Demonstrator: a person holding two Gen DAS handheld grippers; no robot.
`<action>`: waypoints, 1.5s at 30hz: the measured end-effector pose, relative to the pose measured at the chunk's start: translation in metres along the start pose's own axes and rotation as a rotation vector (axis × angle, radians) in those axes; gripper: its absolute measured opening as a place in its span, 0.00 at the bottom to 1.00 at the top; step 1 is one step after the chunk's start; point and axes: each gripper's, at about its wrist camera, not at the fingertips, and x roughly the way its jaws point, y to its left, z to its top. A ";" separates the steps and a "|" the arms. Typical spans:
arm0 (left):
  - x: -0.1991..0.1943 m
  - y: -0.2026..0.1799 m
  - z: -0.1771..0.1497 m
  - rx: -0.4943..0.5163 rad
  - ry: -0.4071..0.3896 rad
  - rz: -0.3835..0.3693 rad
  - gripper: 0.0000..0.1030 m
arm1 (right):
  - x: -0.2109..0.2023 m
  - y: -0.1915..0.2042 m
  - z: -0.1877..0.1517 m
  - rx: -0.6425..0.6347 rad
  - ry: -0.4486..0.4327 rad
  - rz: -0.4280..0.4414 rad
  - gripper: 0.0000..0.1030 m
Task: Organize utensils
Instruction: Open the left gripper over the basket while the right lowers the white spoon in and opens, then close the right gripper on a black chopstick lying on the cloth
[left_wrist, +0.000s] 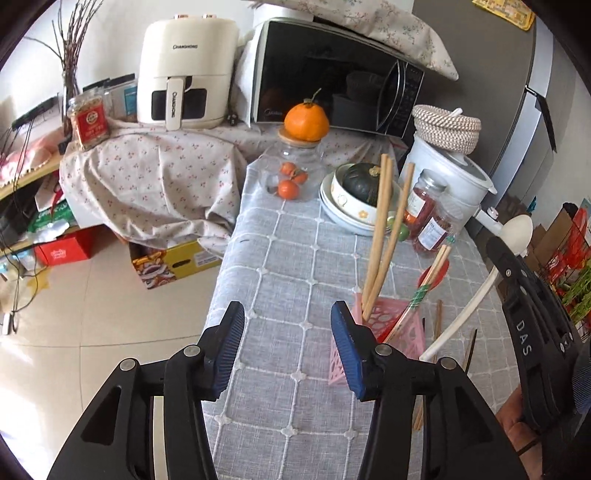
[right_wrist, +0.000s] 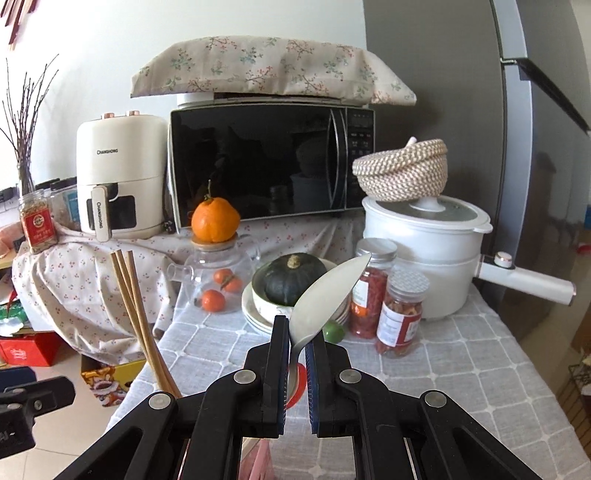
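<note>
1. The right gripper is clenched on the neck of a metal spoon, bowl tilted up toward 1 o'clock. The pads meet only a thin, smooth strip, so the spoon could pivot or slide out if it is swung quickly.
2. The pink utensil holder sits just beyond the left gripper, whose fingers are released and grasp nothing. The holder looks light and perforated; with nothing steadying it, a spoon pushed in at an angle could tip it.
3. Long wooden chopsticks lean out of the holder toward 12 o'clock. The spoon coming down may knock them, and their height gives leverage to topple the holder.
4. More chopsticks lie loose on the cloth at 3 o'clock from the holder, beside a white ladle; they could roll off the near edge if brushed.
5. The surface is a table under a grey checked cloth that may slip or bunch.
6. At 12 o'clock stand a microwave, an air fryer, a glass teapot topped with an orange, stacked bowls holding a squash, jars and a white pot. Tiled floor and boxes lie at 9 o'clock.
</note>
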 end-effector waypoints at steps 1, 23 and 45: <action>0.002 0.004 -0.001 -0.011 0.014 -0.002 0.50 | 0.003 0.005 -0.001 -0.016 -0.008 -0.013 0.07; 0.011 0.002 -0.012 -0.008 0.088 -0.033 0.61 | -0.001 -0.008 -0.005 0.009 0.101 0.031 0.52; 0.058 -0.083 -0.079 0.165 0.350 -0.139 0.76 | 0.012 -0.149 -0.071 0.157 0.627 -0.075 0.79</action>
